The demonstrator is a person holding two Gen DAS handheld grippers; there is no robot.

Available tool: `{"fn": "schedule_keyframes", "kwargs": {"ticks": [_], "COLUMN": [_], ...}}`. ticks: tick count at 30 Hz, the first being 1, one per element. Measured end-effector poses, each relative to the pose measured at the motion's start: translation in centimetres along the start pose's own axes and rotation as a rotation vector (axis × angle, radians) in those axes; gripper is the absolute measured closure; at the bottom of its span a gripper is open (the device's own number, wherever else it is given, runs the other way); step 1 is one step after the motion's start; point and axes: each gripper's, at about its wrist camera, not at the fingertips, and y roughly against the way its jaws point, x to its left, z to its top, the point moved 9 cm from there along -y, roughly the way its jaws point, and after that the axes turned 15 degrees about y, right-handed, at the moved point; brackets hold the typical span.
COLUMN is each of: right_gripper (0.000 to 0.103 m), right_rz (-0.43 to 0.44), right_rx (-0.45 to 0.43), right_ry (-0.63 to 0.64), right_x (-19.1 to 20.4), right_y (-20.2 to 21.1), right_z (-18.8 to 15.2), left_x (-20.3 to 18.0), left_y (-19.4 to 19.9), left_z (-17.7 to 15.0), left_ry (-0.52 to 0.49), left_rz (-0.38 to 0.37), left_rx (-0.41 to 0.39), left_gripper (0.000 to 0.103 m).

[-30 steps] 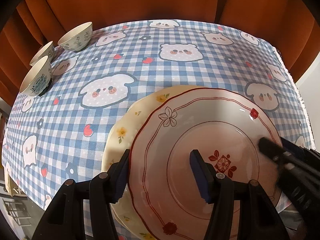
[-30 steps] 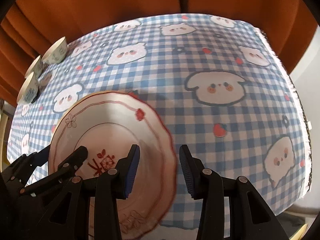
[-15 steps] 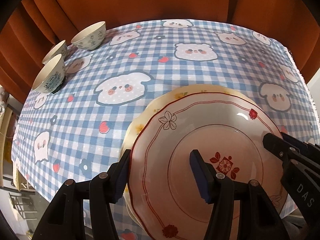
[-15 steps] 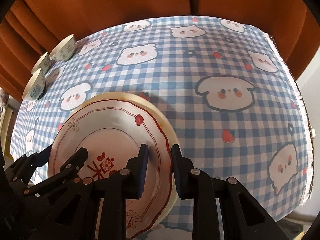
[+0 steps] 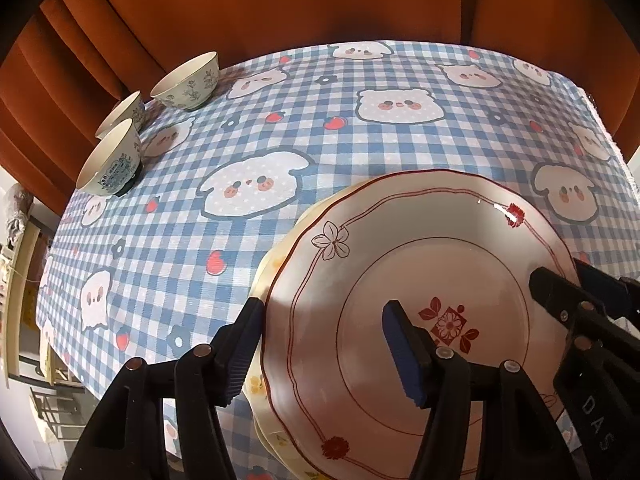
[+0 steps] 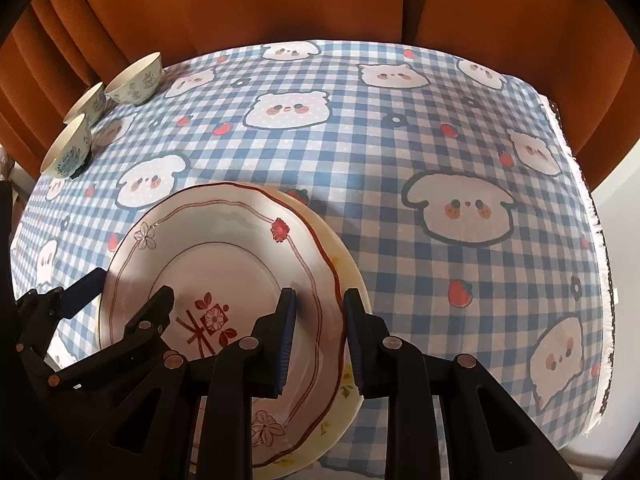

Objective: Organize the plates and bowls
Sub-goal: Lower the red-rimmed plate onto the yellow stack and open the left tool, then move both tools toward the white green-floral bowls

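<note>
A white plate with red trim [image 5: 420, 248] [image 6: 224, 256] lies on a cream plate with yellow flowers [image 5: 276, 258] [image 6: 340, 400] at the near edge of the table. My left gripper [image 5: 320, 320] [image 6: 128, 286] straddles its left rim, one finger outside and one over the plate's well. Its jaws are opening and the pads press on nothing. My right gripper [image 6: 320, 300] [image 5: 560, 276] straddles the right rims of both plates, jaws opening, with small gaps beside the pads. Three patterned bowls [image 5: 186, 82] [image 6: 134, 80] stand at the far left.
The blue checked tablecloth [image 5: 280, 140] with animal prints covers the table. An orange curtain [image 6: 280, 0] hangs close behind it. The cloth's right edge [image 6: 592, 220] drops off toward a pale floor. A shelf or rack [image 5: 24, 280] shows past the left edge.
The red-trimmed plate has settled more squarely onto the cream plate. My right gripper's jaws narrowed around the rims, then widened slightly. Both views tipped up a little, showing more of the far table.
</note>
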Motion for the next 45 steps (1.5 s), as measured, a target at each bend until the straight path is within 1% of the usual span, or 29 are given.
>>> {"fn": "schedule_keyframes", "kwargs": {"ticks": [3, 5, 7, 9, 11, 13, 17, 21, 24, 28, 31, 34, 36, 39, 41, 45], "right_gripper": [0.072, 0.065, 0.061, 0.048, 0.041, 0.04, 0.04, 0.04, 0.04, 0.04, 0.04, 0.04, 0.04, 0.04, 0.04, 0.04], "right_rz": [-0.007, -0.008, -0.023, -0.031, -0.035, -0.037, -0.059, -0.064, -0.083, -0.088, -0.102, -0.127, -0.117, -0.105, -0.125, -0.131], "right_rx": [0.008, 0.016, 0.03, 0.044, 0.053, 0.052, 0.038, 0.029, 0.024, 0.011, -0.011, -0.032, -0.044, -0.049, -0.047, -0.048], "right_ry": [0.007, 0.014, 0.014, 0.002, -0.025, -0.049, -0.081, -0.118, -0.146, -0.172, -0.162, -0.147, -0.137, -0.14, -0.131, -0.134], "right_x": [0.0, 0.2, 0.2, 0.1, -0.1, -0.1, 0.9, 2.7, 4.0, 6.6, 8.7, 10.8, 12.5, 14.8, 16.4, 19.4], "right_y": [0.0, 0.0, 0.0, 0.0, 0.1, 0.5, 1.4, 2.0, 2.4, 2.8, 3.1, 3.3, 3.1, 2.8, 2.6, 1.7], "right_z": [-0.1, -0.2, -0.3, -0.6, -0.8, -1.0, -0.8, -0.2, 0.5, 1.8, 3.2, 4.6, 5.6, 6.9, 7.8, 9.5], "left_x": [0.0, 0.0, 0.4, 1.0, 1.5, 1.8, 2.9, 5.0, 6.6, 9.4, 11.4, 13.8, 15.4, 17.9, 19.4, 22.6], "left_y": [0.2, 0.2, 0.2, 0.1, 0.2, 0.3, 0.6, 0.7, 0.8, 0.8, 0.8, 0.4, 0.1, -0.3, -0.7, -1.4], "left_z": [0.0, 0.0, -0.1, -0.1, -0.1, 0.1, 0.8, 1.6, 2.1, 3.4, 4.3, 5.2, 5.9, 7.1, 8.0, 9.6], "left_ry": [0.015, 0.012, 0.02, 0.035, 0.048, 0.039, 0.006, -0.012, -0.027, -0.037, -0.042, -0.03, -0.013, -0.003, -0.013, 0.002], "left_rz": [-0.039, -0.049, -0.053, -0.067, -0.1, -0.119, -0.149, -0.192, -0.208, -0.225, -0.232, -0.244, -0.259, -0.275, -0.273, -0.273], "left_rx": [0.005, 0.011, 0.02, 0.03, 0.042, 0.039, 0.032, 0.045, 0.05, 0.048, 0.039, 0.03, 0.027, 0.004, -0.019, -0.028], "left_gripper": [0.035, 0.035, 0.032, 0.03, 0.025, 0.021, 0.02, 0.019, 0.019, 0.019, 0.017, 0.017, 0.017, 0.017, 0.017, 0.017]}}
